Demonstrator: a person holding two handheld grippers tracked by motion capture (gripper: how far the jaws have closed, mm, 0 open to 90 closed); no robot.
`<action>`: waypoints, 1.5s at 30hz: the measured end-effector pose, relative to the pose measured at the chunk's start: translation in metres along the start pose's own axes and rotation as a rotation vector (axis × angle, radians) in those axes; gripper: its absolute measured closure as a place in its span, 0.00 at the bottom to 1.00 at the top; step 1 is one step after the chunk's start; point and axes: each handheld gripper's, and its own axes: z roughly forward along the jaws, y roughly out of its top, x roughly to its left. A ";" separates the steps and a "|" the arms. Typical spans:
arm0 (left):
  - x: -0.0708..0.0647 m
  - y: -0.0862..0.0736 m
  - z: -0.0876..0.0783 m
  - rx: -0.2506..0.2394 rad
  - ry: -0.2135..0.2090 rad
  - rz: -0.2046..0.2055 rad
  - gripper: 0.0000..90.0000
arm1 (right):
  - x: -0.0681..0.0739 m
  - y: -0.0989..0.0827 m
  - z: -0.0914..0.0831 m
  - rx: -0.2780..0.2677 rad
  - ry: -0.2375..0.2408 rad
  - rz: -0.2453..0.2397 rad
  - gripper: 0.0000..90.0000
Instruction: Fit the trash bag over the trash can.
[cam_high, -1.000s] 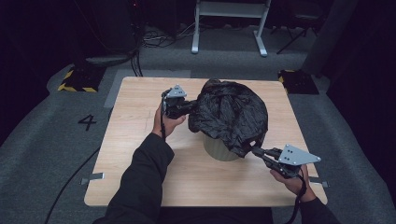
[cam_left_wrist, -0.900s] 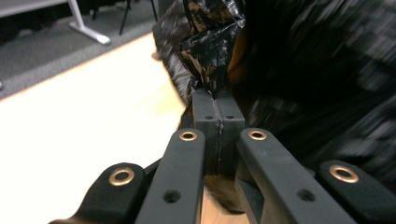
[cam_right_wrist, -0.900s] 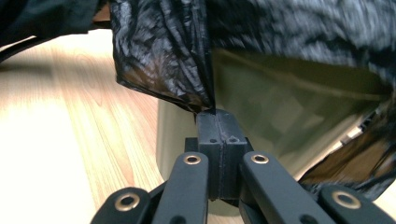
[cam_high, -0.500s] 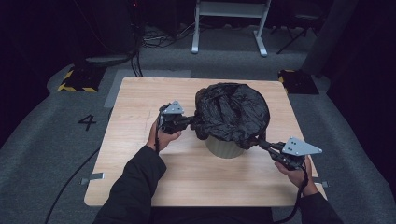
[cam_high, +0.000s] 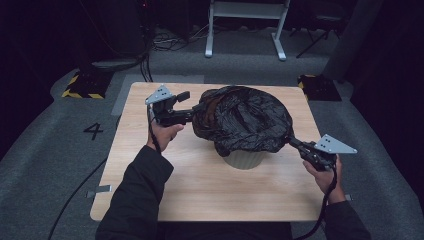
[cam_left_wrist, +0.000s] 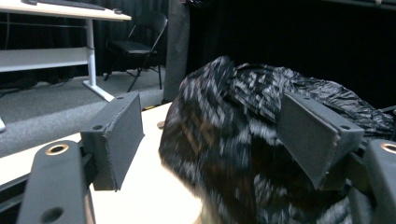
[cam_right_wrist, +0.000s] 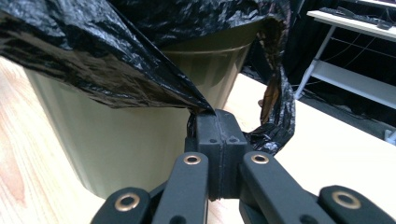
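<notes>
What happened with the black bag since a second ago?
The left gripper has just opened its jaws, let go of the black bag and lifted off it. The right gripper stays shut on the bag's edge, and the bag still covers the bin.

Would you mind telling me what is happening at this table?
A person is fitting a black bin bag over a small bin on the wooden table. The right hand-held gripper is clamped on the bag's edge beside the bin. The left hand-held gripper has just been opening, its jaws now apart around the bag's other side.
</notes>
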 end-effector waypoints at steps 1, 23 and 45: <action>-0.002 0.004 0.005 0.023 0.013 0.019 0.25 | -0.001 0.000 0.001 0.001 -0.008 -0.004 1.00; 0.001 -0.029 0.094 0.320 0.021 0.162 1.00 | -0.031 -0.017 0.042 0.138 -0.029 0.099 1.00; -0.013 -0.041 0.026 0.132 0.026 0.101 0.43 | -0.023 -0.031 0.039 0.216 0.079 0.096 0.98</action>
